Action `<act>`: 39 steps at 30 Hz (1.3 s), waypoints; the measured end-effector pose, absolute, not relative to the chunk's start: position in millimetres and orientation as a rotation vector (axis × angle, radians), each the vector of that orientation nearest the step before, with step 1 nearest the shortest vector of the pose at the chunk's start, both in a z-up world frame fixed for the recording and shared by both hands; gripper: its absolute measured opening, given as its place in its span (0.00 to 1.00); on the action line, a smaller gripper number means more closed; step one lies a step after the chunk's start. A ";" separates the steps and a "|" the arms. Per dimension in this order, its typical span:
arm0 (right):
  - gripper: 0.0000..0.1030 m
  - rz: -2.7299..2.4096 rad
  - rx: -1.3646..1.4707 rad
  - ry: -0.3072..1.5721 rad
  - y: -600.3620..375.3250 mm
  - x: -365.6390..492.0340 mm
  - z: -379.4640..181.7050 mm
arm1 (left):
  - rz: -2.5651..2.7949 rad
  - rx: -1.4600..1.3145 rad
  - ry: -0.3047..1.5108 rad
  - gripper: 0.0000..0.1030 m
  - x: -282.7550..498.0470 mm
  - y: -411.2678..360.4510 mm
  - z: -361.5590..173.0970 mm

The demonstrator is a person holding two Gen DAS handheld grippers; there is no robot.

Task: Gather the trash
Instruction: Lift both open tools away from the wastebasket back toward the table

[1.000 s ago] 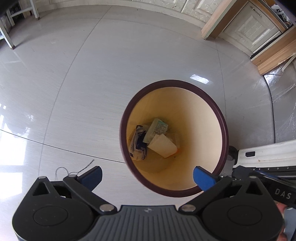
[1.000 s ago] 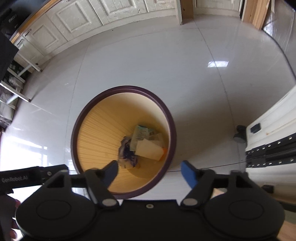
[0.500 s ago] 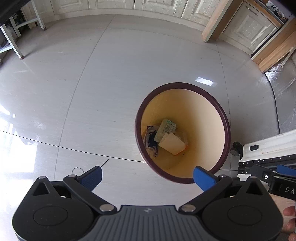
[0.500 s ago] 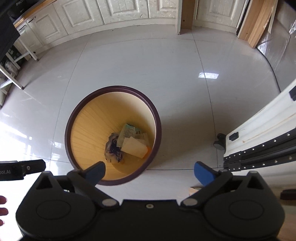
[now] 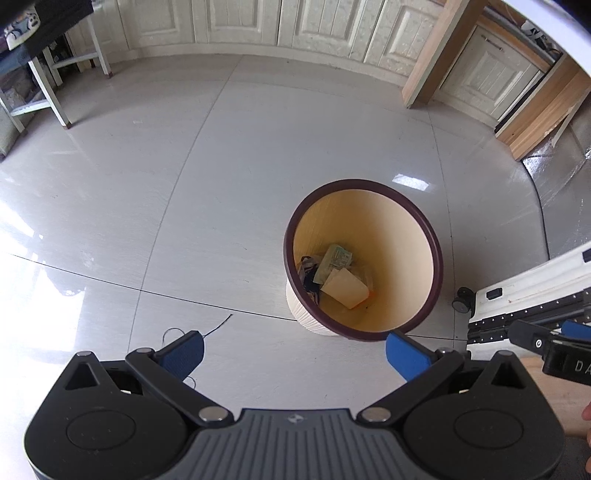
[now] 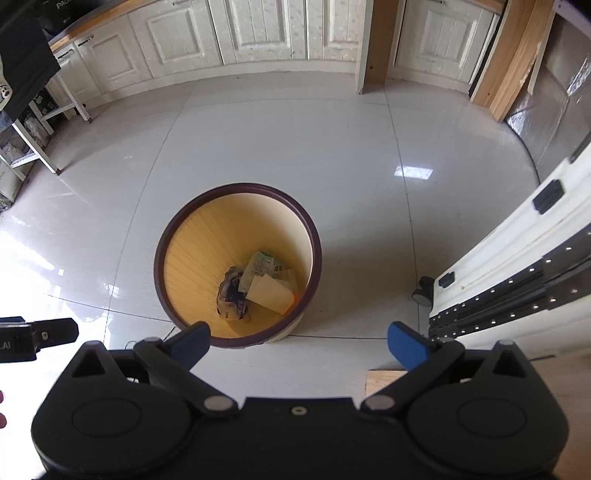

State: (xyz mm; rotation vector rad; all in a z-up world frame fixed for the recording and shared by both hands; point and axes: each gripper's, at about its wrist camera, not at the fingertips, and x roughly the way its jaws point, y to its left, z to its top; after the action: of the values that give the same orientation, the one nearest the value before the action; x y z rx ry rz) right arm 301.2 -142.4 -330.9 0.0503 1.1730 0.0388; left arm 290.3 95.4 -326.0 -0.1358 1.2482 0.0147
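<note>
A round bin with a dark purple rim [image 5: 364, 182] [image 6: 236, 186] and a cream-yellow inside stands on the pale tiled floor. At its bottom lie a beige paper piece [image 5: 345, 286] [image 6: 271, 293], a green printed wrapper [image 5: 336, 258] [image 6: 262, 267] and a dark crumpled wrapper [image 5: 308, 273] [image 6: 231, 290]. My left gripper [image 5: 293, 354] hangs high above the floor, open and empty, with the bin ahead of its right finger. My right gripper [image 6: 299, 341] is open wide and empty above the bin's near edge.
A white wheeled unit with black rails [image 5: 532, 291] [image 6: 517, 266] stands right of the bin. A thin black thread [image 5: 218, 325] lies on the floor near the left fingertip. Cream cabinets [image 6: 266, 29] and wooden boards [image 6: 513, 66] line the back. A white-legged table [image 5: 55, 85] stands far left.
Both grippers have risen away from the bin, which now looks smaller and farther. The right gripper's fingers spread wider. The trash in the bin has not moved.
</note>
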 end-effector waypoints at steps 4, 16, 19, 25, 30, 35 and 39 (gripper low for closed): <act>1.00 0.047 0.032 1.147 -141.1 285.3 -313.4 | 0.018 -0.131 1.221 1.00 272.1 94.5 -307.8; 1.00 0.075 0.005 1.012 -138.5 237.4 -248.4 | 0.036 -0.152 1.064 1.00 213.5 97.5 -237.5; 1.00 0.086 -0.003 0.963 -135.8 225.3 -228.4 | 0.044 -0.159 1.013 1.00 198.8 100.9 -219.4; 1.00 0.118 -0.019 0.849 -126.7 196.4 -184.1 | 0.050 -0.163 0.902 1.00 169.2 105.3 -178.1; 1.00 0.157 -0.011 0.763 -126.9 175.4 -149.2 | 0.031 -0.162 0.801 1.00 146.9 105.9 -141.0; 1.00 0.179 -0.003 0.659 -128.4 152.0 -107.8 | 0.015 -0.139 0.703 1.00 132.0 100.3 -105.8; 1.00 0.185 0.017 0.567 -139.5 135.9 -74.1 | -0.005 -0.120 0.627 1.00 123.0 89.9 -79.2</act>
State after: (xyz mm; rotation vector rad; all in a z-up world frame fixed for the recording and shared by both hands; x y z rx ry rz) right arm 135.9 -139.5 -74.1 0.0167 0.5675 0.1846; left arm 123.0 89.9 -79.2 -0.1204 0.6272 -0.0050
